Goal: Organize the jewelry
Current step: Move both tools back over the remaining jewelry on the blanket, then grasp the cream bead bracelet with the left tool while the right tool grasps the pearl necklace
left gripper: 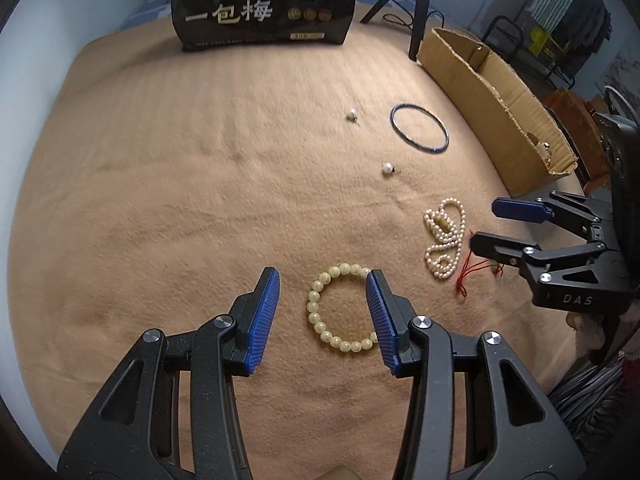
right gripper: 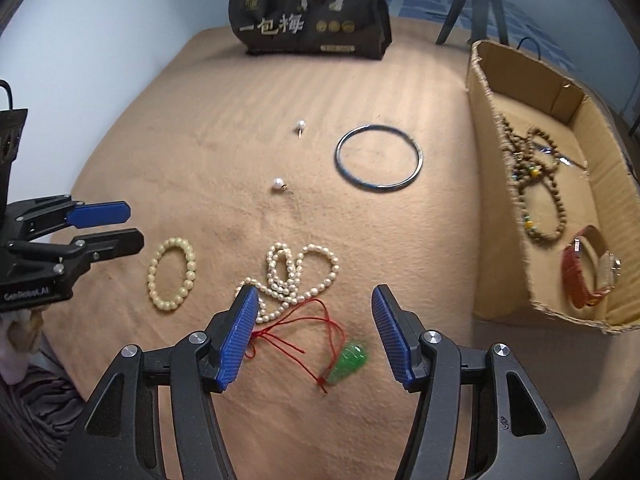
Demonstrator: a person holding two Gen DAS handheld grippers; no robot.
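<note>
A: Why is the left gripper [left gripper: 322, 280] hanging over the bead bracelet [left gripper: 340, 308]?

B: It is pointing steeply down with its jaws spread and nothing between the pads. One pad is overlapping the bracelet's rim in its own view, the other is standing outside the ring (likely lining up to pinch one side of it).

A: And the right gripper [right gripper: 314, 296]?

B: Its jaws are spread and gripping nothing. They are straddling the red cord [right gripper: 304, 326] and green pendant [right gripper: 347, 362] lying on the blanket [right gripper: 200, 152], with the pearl necklace [right gripper: 296, 276] just beyond the tips.

A: What is the box [right gripper: 504, 208] holding?

B: It is sitting open at the right edge, so pieces can be dropped in from above. A brown bead strand [right gripper: 538, 184] and a red-strapped watch [right gripper: 588, 270] are lying inside.

A: What is lying outside it?

B: The bangle [right gripper: 378, 156], two pearl studs [right gripper: 301, 124] and the three pieces under the grippers are all lying loose on the blanket.
</note>
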